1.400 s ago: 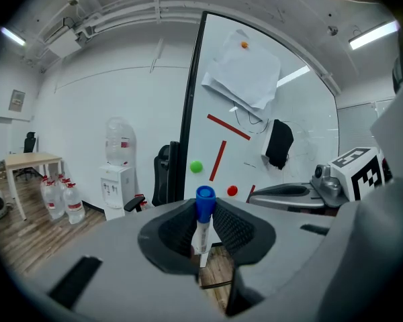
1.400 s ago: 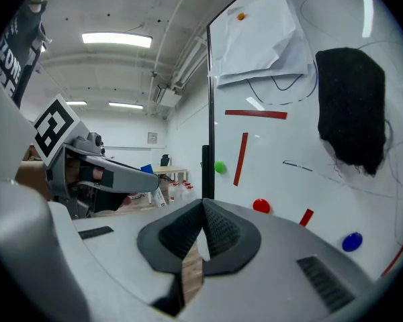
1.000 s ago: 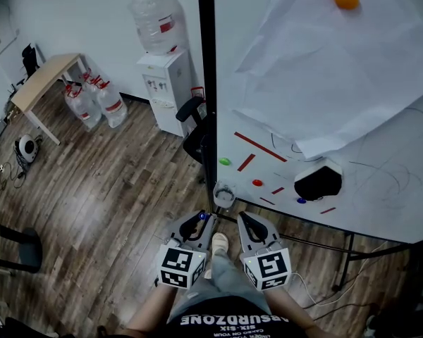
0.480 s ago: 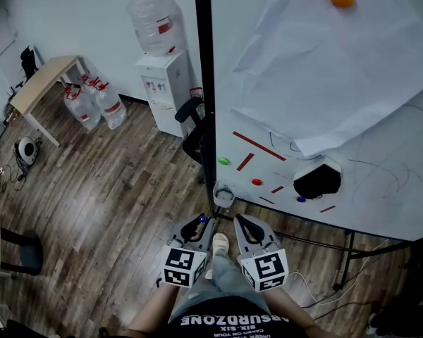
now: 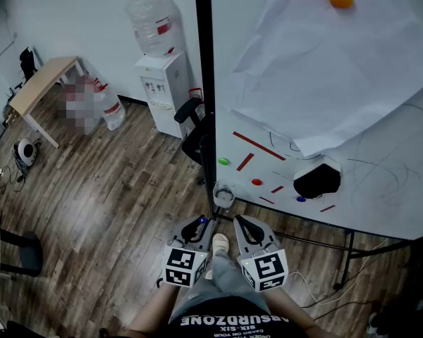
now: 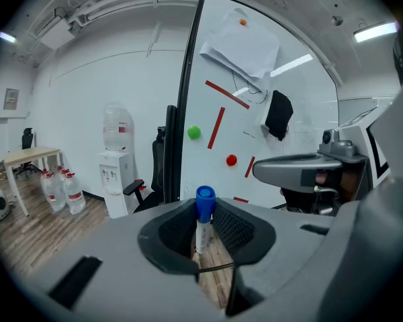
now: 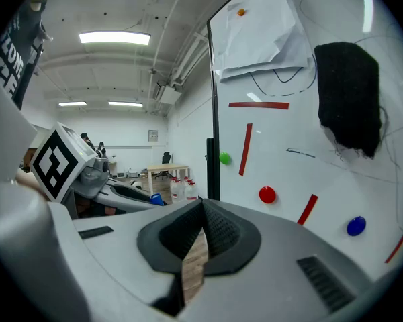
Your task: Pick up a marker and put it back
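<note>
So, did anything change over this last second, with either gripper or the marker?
Nothing visibly changed. The left gripper still holds the blue-capped marker upright between its jaws. The right gripper stays shut and empty beside it, both low in front of the whiteboard.

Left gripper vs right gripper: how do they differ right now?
The left gripper is shut on a blue-capped marker standing upright between its jaws; the right gripper holds nothing. The left gripper's jaws stand apart around the marker; the right gripper's jaws meet at the tips. Both point toward the whiteboard, side by side.
</note>
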